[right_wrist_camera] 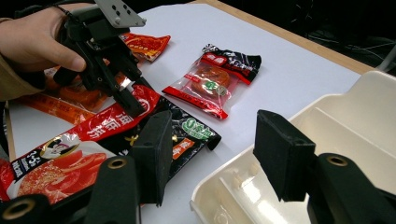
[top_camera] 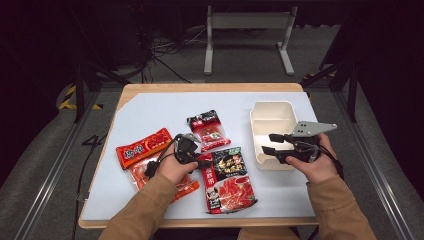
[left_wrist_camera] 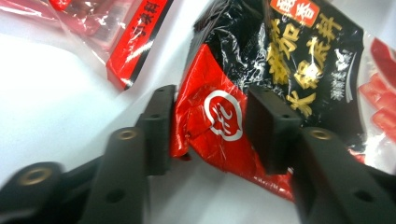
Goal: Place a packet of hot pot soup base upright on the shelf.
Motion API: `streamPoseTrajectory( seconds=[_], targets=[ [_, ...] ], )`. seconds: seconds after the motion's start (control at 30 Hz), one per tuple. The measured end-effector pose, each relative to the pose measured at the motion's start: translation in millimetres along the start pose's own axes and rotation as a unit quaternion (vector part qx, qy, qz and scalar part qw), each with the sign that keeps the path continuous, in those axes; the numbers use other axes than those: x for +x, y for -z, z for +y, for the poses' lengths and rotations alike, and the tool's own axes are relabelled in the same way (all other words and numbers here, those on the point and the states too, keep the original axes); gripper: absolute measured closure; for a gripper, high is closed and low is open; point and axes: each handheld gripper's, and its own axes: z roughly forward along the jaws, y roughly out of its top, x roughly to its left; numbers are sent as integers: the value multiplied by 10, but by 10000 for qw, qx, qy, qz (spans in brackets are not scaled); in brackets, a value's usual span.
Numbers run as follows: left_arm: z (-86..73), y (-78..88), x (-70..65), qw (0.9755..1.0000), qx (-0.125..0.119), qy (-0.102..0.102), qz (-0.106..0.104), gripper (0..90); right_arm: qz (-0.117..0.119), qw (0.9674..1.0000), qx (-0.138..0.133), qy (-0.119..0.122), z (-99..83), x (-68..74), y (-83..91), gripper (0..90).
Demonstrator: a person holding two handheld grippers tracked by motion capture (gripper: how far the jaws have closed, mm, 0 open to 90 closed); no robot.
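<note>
The big red-and-black packet (top_camera: 227,179) lies flat on the white surface (top_camera: 150,112), near its front edge, and serves as the landmark here. The left tool (top_camera: 204,163) sits at the packet's upper left corner; in the left gripper view its two black jaws stand on either side of the crinkled red corner (left_wrist_camera: 212,126), which rises between them. The left jaw lies against the corner's edge, while the right one seems to stand just in front of the wrapper, so whether the pads press on it cannot be told. The person's left hand (top_camera: 172,167) holds that tool just left of the packet. Under that hand and forearm, left of the packet, lies an orange packet (top_camera: 145,148) with a clear red pouch (top_camera: 150,175) beside it. Beyond the packet, toward the far side of the surface, lies a smaller red, black and clear packet (top_camera: 209,130). To the right of the big packet stands a cream tray (top_camera: 272,120) with two compartments. The right tool (top_camera: 267,143) hovers over the tray's near compartment, its jaws spread with nothing between them, and the right hand (top_camera: 315,162) holds it just right of the tray's front corner.
</note>
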Motion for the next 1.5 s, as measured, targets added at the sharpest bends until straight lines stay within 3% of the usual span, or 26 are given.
streamPoseTrajectory(
  seconds=[0.13,0.27,0.33,0.63,0.9,1.07,1.33,1.5],
  targets=[
    [-8,12,-5,9999,-55,81,28,680,11,10000,25,33,0,6,-12,479],
    [-22,40,19,9997,-127,201,-91,771,21,10000,61,47,-1,14,-25,482],
    [-22,55,9,9997,-166,171,-54,790,27,10000,70,60,-2,14,-28,486],
    [-10,190,-78,9985,-490,217,-78,832,-35,9999,85,114,1,20,-18,488],
    [29,323,-227,9960,-888,38,-52,840,-26,9999,-34,165,22,38,4,493],
    [75,424,-353,9934,-1132,-210,-8,840,31,9999,-87,110,36,52,25,497],
    [132,650,-555,9868,-1502,-597,103,843,138,9997,-204,80,87,103,76,491],
    [147,784,-681,9803,-1775,-839,205,844,130,9996,-246,51,118,134,120,486]
  ],
)
